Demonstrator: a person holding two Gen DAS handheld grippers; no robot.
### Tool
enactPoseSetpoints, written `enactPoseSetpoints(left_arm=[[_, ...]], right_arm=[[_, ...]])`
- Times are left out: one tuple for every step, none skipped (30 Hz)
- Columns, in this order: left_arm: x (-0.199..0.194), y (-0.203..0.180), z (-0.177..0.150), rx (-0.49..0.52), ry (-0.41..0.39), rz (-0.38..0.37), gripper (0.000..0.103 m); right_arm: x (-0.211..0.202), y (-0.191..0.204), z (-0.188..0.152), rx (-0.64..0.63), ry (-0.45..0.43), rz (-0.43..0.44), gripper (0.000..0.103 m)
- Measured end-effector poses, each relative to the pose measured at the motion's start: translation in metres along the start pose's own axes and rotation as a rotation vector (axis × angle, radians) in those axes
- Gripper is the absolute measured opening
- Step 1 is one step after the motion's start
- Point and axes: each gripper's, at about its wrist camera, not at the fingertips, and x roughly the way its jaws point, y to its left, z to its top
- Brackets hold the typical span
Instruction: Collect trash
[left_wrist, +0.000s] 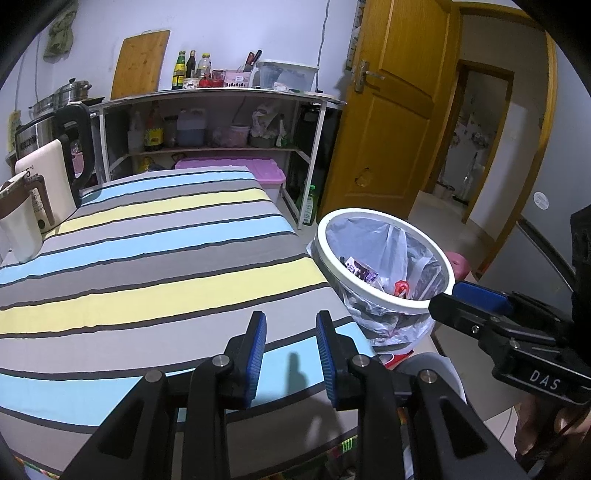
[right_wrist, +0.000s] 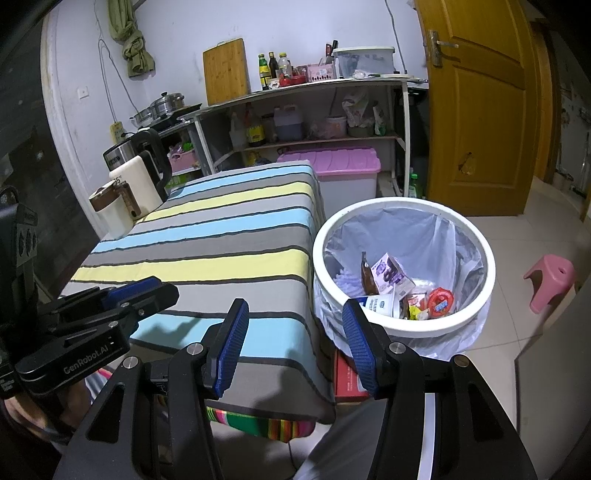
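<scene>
The table (right_wrist: 207, 236), under a striped cloth, fills the middle of both views, and its top shows no loose trash. The trash now lies in the bin (right_wrist: 476, 306), a white ring with a clear liner that stands on the floor at the table's right edge. In the right wrist view the bin is at 1 o'clock from the right gripper (right_wrist: 295, 345). In the left wrist view the bin (left_wrist: 384, 301) is at 2 o'clock from the left gripper (left_wrist: 291, 354), so the right hand is the nearer one.

Inside the bin (right_wrist: 402, 284) lie a small carton, a white cup and a red round lid; no long axis matters for them.

The right jaws stand wide with nothing between them. The left jaws stand narrower, also with nothing between them. I judge the collecting is almost done, unless some trash is outside the views.

At 10 o'clock on the table stand two kettles (right_wrist: 138, 181), well apart from both grippers. A pink stool (right_wrist: 550, 280) stands on the floor at 3 o'clock. Nothing blocks the way to the bin.
</scene>
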Motion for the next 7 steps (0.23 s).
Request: enactPoseSetpoints(left_arm=[[0.0001,-0.0002,0.0000,0.001,-0.002,0.002,0.028],[0.0005,-0.0001,0.0002,0.002,-0.003,0.003,0.028],[0.0009,0.0000,0.0008,0.001,-0.002,0.005,0.028],[0.0011,0.0002,0.0007,0.001,-0.001,0.005,0.028],[0.0013,0.0004,0.0005,-0.001,0.000,0.004,0.028],[0.0013,0.0008,0.0004,-0.001,0.000,0.004,0.028],[0.0013,0.0007,0.0003,0.000,0.001,0.003,0.028]], right_arm=[[-0.0001,0.0001,-0.0006,0.000,0.000,0.000,0.054],[0.0001,-0.0004,-0.0001,-0.001,0.000,0.000,0.054],[0.0003,-0.0004,0.0002,0.000,-0.001,0.000,0.054],[0.0009,-0.0008,0.0009,0.000,0.000,0.000,0.054],[0.0013,-0.0008,0.0001,-0.001,0.000,0.000,0.054],[0.0009,-0.0009,0.0008,-0.001,0.000,0.000,0.054],[0.0009,-0.0009,0.0009,-0.001,0.000,0.001,0.054]])
